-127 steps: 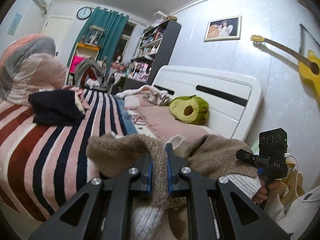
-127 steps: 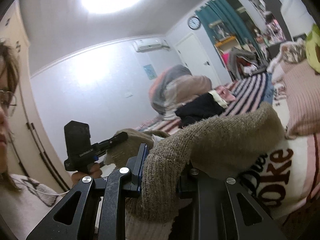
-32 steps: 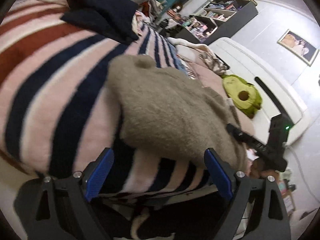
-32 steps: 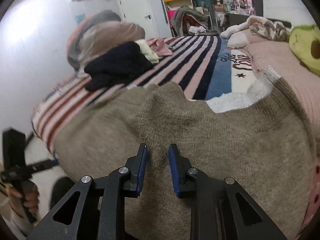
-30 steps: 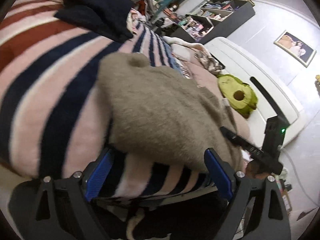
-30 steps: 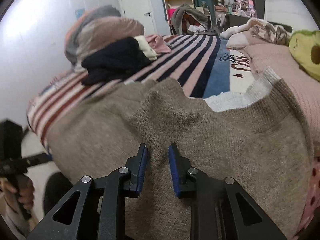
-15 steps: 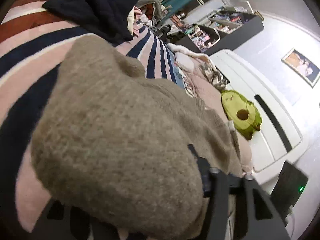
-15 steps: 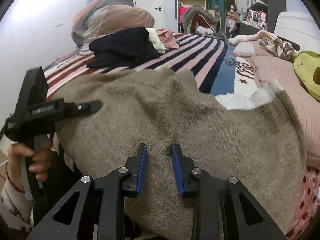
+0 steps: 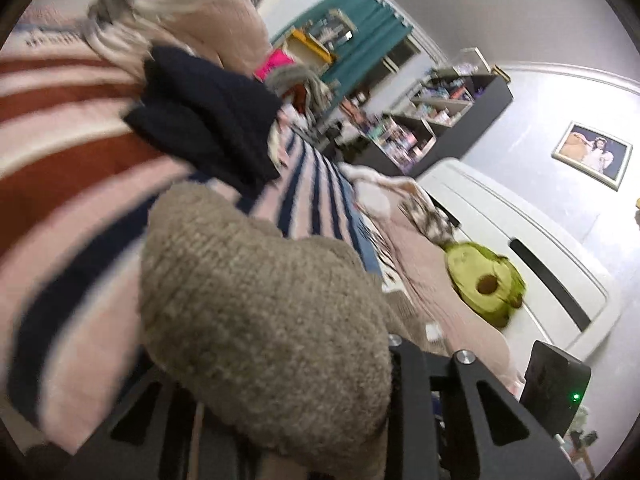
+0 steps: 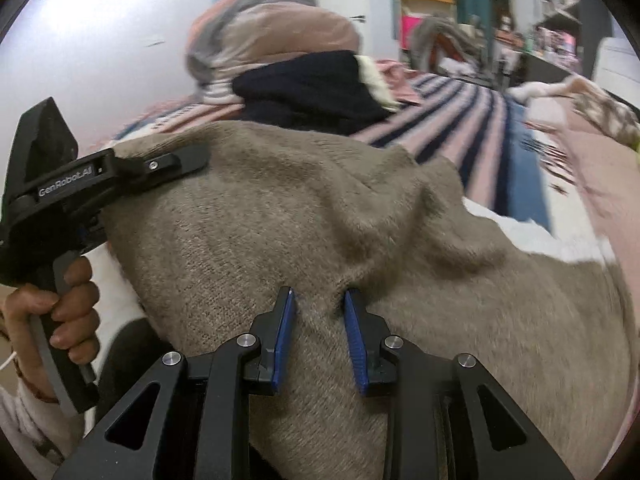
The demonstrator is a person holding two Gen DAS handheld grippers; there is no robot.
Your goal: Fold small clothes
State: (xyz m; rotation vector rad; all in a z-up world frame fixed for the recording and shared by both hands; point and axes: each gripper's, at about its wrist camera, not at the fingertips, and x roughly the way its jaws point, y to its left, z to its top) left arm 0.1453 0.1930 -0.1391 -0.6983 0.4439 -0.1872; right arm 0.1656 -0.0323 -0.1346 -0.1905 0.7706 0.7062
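A taupe knit sweater with a white hem lies on the striped blanket of the bed. My right gripper sits over the sweater's middle with its blue pads a little apart and a ridge of knit between them. My left gripper shows in the right wrist view at the sweater's left edge, its upper finger lying on top of the knit. In the left wrist view the sweater bulges over the gripper and hides its fingertips.
A folded dark navy garment lies further up the blanket, in front of a rolled duvet. An avocado plush rests on the pink sheet near the white headboard. Shelves and teal curtains stand beyond.
My left gripper has gone from open in front of the sweater's edge to pushed into it, and the knit now covers its fingers. My right gripper's pads have spread a little. The sweater's left side has bunched up.
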